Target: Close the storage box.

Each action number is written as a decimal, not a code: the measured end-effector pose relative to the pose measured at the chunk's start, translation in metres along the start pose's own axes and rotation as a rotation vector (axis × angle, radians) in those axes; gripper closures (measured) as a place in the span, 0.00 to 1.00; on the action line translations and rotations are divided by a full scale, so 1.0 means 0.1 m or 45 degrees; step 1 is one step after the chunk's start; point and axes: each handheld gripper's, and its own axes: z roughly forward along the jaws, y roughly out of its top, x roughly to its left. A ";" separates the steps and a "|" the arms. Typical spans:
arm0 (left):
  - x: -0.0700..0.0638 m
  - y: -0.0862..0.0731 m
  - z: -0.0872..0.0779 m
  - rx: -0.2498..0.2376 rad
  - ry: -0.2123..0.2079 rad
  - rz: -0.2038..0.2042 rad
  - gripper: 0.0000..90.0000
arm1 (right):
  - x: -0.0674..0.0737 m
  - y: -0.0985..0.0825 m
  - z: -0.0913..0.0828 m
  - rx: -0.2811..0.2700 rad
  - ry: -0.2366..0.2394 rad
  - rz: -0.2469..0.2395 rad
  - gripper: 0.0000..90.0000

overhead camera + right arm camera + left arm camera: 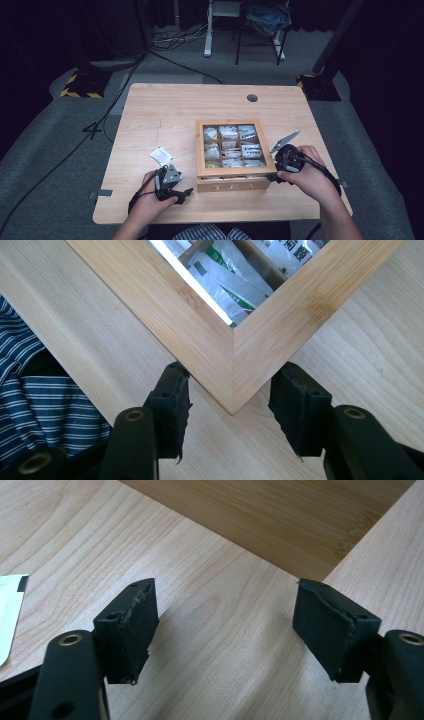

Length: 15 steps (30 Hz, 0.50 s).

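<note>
A wooden tea box (234,186) marked "TEA" stands on the table, its windowed lid down over several sachets (231,146). At the box's front right corner my right gripper (274,176) is closed in on that corner. In the right gripper view both pads (172,405) press the two edges of the lid frame (280,320), with the corner between them. My left gripper (182,196) rests open on the table just left of the box's front left corner. Its jaws (225,625) stand wide with bare wood between them and the box side (280,520) ahead.
A loose white sachet (161,155) lies on the table left of the box, its edge visible beside the left jaw (7,615). A cable hole (252,98) sits near the table's far edge. The person's striped shirt (30,405) is at the near edge.
</note>
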 end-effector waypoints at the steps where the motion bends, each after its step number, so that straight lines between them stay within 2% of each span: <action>1: 0.00 0.00 0.00 0.000 0.000 0.000 0.30 | 0.00 0.00 0.01 0.005 0.001 -0.002 0.57; 15: 0.00 0.00 0.00 0.000 0.000 0.000 0.30 | 0.01 0.01 0.08 0.060 0.002 -0.011 0.56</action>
